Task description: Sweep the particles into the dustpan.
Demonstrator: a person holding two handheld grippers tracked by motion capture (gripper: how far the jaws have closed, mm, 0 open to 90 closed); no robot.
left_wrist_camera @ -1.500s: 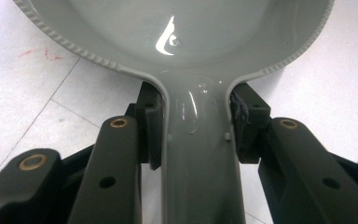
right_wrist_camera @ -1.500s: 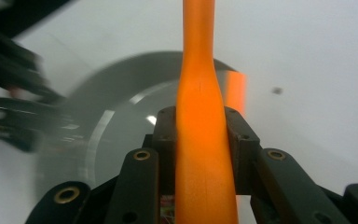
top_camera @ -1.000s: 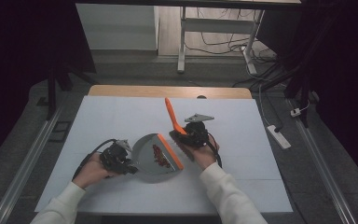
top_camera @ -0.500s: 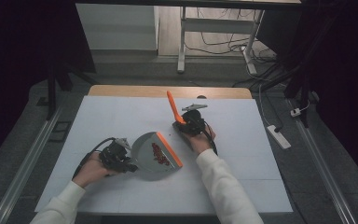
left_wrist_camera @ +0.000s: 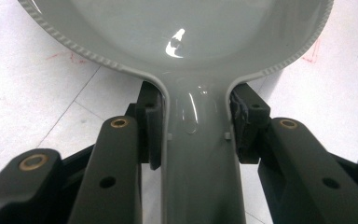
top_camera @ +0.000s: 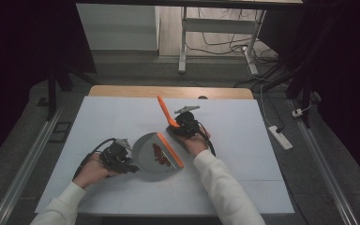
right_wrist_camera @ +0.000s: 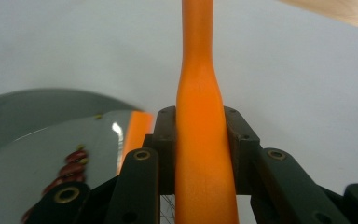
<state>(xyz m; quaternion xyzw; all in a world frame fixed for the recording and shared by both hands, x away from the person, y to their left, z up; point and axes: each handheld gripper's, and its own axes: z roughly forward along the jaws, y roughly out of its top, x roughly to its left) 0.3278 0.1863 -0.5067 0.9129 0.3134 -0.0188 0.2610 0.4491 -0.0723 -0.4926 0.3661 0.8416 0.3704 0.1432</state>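
Since a second ago the right gripper (top_camera: pixel 182 125) has carried the orange plastic brush handle (top_camera: pixel 165 112) away from the pan, toward the far side of the table, while the left gripper (top_camera: pixel 117 158) has kept its place.

Its fingers (right_wrist_camera: pixel 240 140) are clenched on the waist of that orange handle, which rises upright between them in the right gripper view. The left gripper's fingers (left_wrist_camera: pixel 150 126) are clamped on the neck of the grey plastic dustpan (left_wrist_camera: pixel 182 32), where its handle meets the bowl. The dustpan lies flat on the white table (top_camera: pixel 243 140), near the person's edge, with its orange rubber lip (top_camera: pixel 171 150) pointing toward the right hand. Small dark red bits (top_camera: pixel 159 154), perhaps beans, lie in a loose line inside it, just behind the lip.

Sweeping looks finished, to judge by the bare table around the pan; the step in hand seems to be drawing the brush clear. Next would likely come setting the brush down, or lifting the pan level so nothing rolls out.

Bristles are hidden behind the right gripper, and the red bits are too small to name surely.
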